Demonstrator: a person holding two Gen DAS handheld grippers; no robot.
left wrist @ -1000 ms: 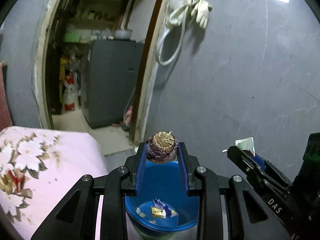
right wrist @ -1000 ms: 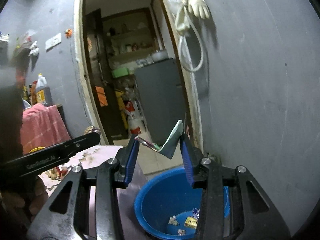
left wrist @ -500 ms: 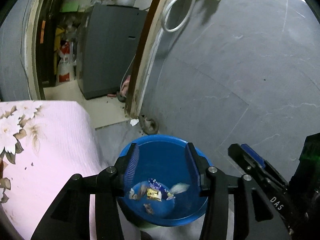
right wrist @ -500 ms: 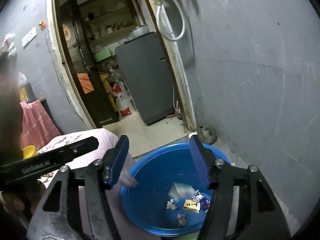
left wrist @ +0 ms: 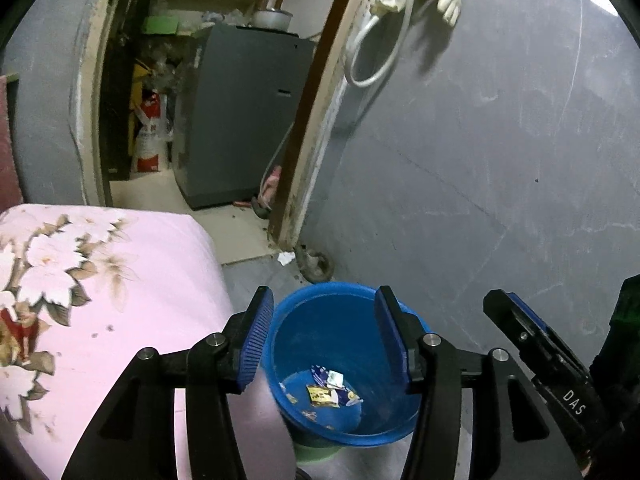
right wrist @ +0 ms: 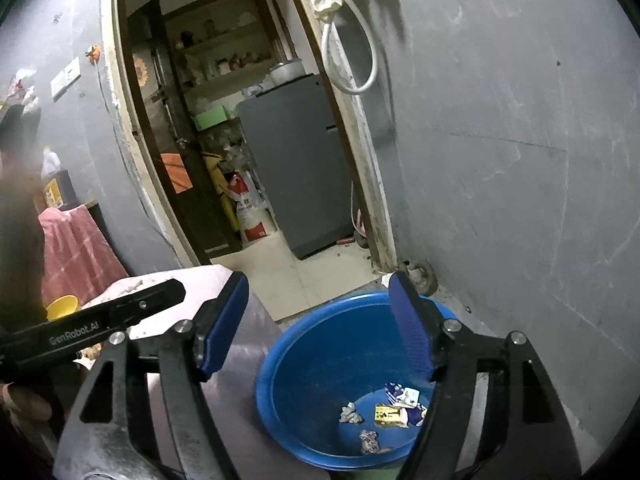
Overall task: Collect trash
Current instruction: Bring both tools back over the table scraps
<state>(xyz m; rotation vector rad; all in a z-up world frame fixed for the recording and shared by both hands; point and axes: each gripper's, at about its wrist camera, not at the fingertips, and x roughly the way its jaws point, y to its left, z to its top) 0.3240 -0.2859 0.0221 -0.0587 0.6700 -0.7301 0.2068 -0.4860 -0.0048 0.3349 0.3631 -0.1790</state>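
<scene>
Grey walls stand behind the blue tub [left wrist: 280,344]. Both grippers, left [left wrist: 324,336] and right [right wrist: 320,320], have just opened, empty. They hang low, so a bump could tip it.

On my left tong's view, the other gripper [left wrist: 556,364] of mine shows at four o'clock, and its black arm carries the white letters "DAS". On my right tong's view, my left gripper [right wrist: 120,316] reaches in at eight o'clock, with "GenRobot.AI" printed in white along its arm. The red and white sack [right wrist: 250,210] in the doorway, near the centre, bears print too small for me to read.
</scene>
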